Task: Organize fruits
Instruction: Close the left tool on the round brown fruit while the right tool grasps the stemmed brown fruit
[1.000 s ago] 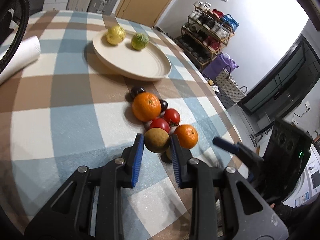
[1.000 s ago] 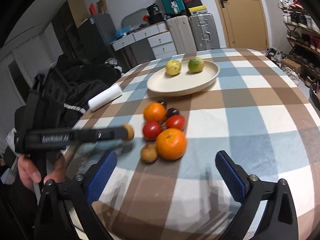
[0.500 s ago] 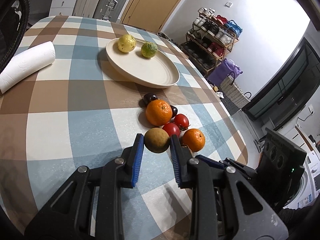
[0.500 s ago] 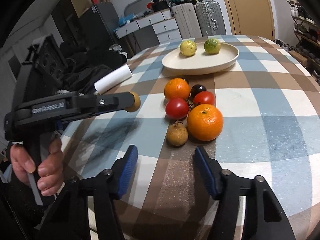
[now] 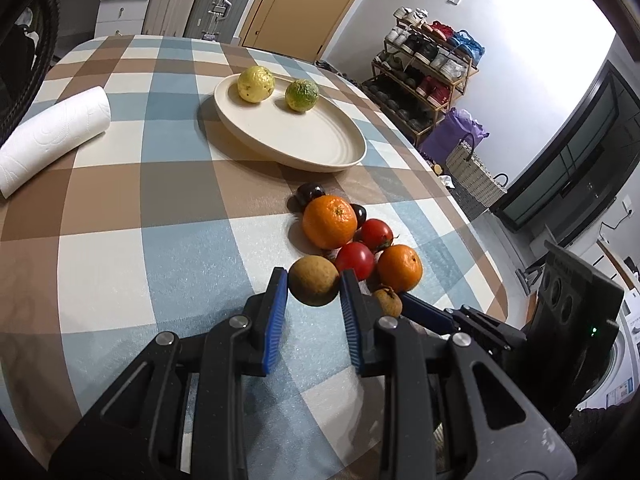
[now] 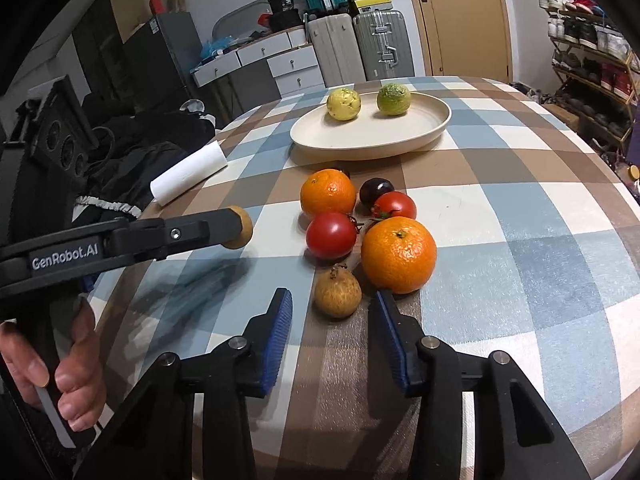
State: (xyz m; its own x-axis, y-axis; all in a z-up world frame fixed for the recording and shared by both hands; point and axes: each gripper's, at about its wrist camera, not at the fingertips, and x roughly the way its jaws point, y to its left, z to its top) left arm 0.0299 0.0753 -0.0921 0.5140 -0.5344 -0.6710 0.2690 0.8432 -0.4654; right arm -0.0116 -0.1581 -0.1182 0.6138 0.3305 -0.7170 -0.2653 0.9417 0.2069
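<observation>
My left gripper (image 5: 314, 286) is shut on a brown round fruit (image 5: 313, 285) and holds it above the checked table; it also shows in the right wrist view (image 6: 240, 229). My right gripper (image 6: 331, 308) is open, its jaws on either side of a second brown fruit (image 6: 337, 290) lying on the cloth, not touching it. Beside it lie two oranges (image 6: 398, 255) (image 6: 328, 193), two tomatoes (image 6: 331, 235) (image 6: 395, 205) and a dark plum (image 6: 374, 189). A cream plate (image 6: 370, 138) farther back holds a yellow fruit (image 6: 343, 104) and a green fruit (image 6: 393, 99).
A white paper towel roll (image 6: 188, 172) lies at the table's left edge. Black bags sit past that edge. The table's right edge (image 5: 486, 264) drops off near the fruit pile; a shoe rack and suitcases stand beyond.
My right gripper has moved in toward the second brown fruit and its jaws have narrowed around it. My left gripper has lifted, still holding the brown fruit.
</observation>
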